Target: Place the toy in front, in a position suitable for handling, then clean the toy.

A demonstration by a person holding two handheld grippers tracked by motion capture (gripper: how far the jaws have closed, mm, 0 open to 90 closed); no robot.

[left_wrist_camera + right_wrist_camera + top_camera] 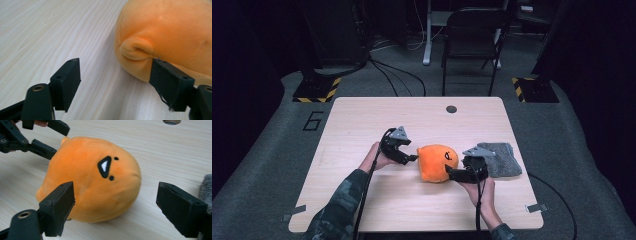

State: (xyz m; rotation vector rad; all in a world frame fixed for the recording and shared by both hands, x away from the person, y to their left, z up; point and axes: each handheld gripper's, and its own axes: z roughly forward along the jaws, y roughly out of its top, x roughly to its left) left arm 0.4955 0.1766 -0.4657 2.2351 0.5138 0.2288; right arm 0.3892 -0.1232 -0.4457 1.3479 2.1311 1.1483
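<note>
One orange plush toy [437, 162] (black-and-white stitched face) lies near middle of table [362, 125]. Two grippers flank plush: left gripper [413, 158] at its left, jaws apart, one pad touching plush by small ear; right gripper [449, 172] at its right front, jaws apart, nothing clamped. One grey cloth [501, 159] right of plush, just behind right gripper. One round grommet [451, 109] beyond plush.
</note>
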